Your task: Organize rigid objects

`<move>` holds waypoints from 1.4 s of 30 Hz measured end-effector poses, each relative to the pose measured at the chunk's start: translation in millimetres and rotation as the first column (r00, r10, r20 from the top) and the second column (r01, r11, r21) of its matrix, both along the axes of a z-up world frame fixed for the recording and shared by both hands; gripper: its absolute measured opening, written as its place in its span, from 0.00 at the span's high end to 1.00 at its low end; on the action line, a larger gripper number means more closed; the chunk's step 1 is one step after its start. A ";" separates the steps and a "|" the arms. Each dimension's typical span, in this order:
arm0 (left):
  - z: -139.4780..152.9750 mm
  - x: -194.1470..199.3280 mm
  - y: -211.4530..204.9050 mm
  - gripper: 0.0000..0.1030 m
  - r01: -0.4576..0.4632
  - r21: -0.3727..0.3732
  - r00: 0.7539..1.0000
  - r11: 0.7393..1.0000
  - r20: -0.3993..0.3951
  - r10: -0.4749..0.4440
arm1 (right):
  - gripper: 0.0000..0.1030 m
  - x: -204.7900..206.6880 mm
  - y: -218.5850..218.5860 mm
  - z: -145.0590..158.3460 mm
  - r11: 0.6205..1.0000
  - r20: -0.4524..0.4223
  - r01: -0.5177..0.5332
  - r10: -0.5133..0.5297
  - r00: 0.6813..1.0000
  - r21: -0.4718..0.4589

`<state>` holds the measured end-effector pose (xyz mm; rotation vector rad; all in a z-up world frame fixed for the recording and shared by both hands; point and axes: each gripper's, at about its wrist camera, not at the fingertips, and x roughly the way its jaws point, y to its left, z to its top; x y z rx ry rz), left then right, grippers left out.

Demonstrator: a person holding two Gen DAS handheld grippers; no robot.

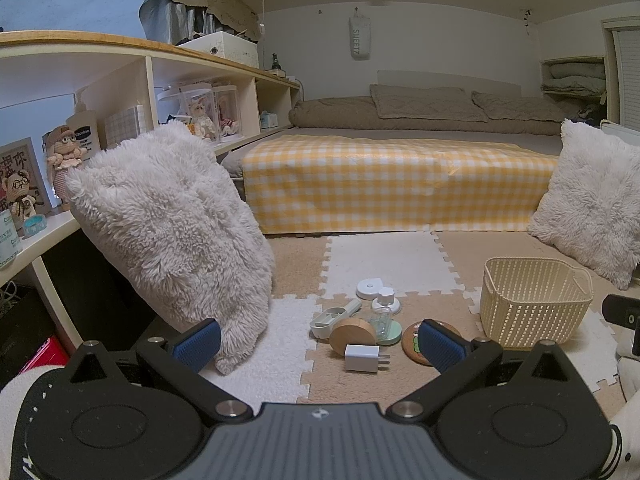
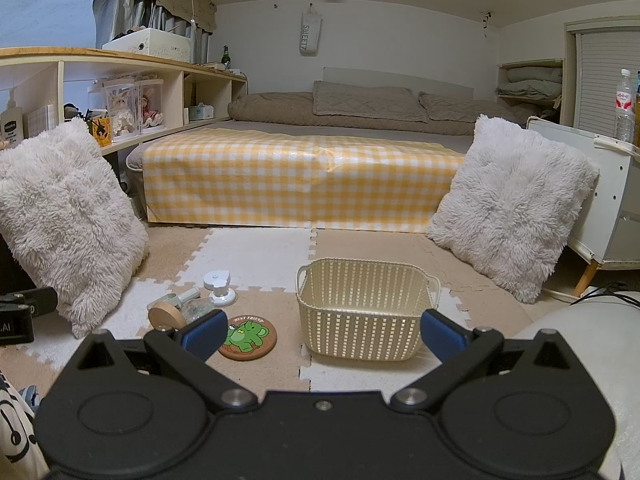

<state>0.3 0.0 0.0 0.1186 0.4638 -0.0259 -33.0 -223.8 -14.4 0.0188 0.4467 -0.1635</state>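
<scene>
A cream plastic basket [image 1: 536, 308] [image 2: 366, 312] stands empty on the foam floor mat. Left of it lies a cluster of small objects: a white charger plug [image 1: 362, 358], a round wooden disc [image 1: 352, 332] [image 2: 166, 316], a round coaster with a green elephant [image 2: 248, 336] [image 1: 414, 344], a clear small bottle [image 1: 380, 320], a white pill case [image 1: 330, 318], and white round gadgets [image 1: 370, 288] [image 2: 216, 280]. My left gripper [image 1: 318, 346] is open and empty, just short of the cluster. My right gripper [image 2: 322, 338] is open and empty in front of the basket.
Fluffy white cushions lean at the left [image 1: 172, 232] [image 2: 68, 220] and right [image 1: 592, 196] [image 2: 512, 204]. A bed with a yellow checked cover [image 1: 396, 184] [image 2: 300, 178] lies behind. Shelves [image 1: 120, 80] line the left wall; a white cabinet [image 2: 616, 200] stands right.
</scene>
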 end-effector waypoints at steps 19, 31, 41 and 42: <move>0.0 0.0 0.1 0.00 -0.001 -0.001 1.000 1.000 0.000 0.001 | 0.00 -0.5 0.4 -1.2 1.000 -0.001 0.000 0.000 1.000 0.000; 0.0 0.0 0.1 0.00 -0.001 -0.001 1.000 1.000 0.000 0.001 | 0.00 -1.5 -0.5 -2.5 1.000 -0.002 0.000 0.000 1.000 0.000; 0.0 0.2 0.3 0.00 -0.001 -0.001 1.000 1.000 0.002 0.001 | 0.00 -2.1 -0.4 -2.7 1.000 -0.002 0.000 0.000 1.000 0.000; 0.1 0.2 0.2 0.00 -0.001 -0.001 1.000 1.000 0.003 0.001 | 0.00 -2.2 -0.4 -2.7 1.000 -0.002 0.000 0.000 1.000 0.000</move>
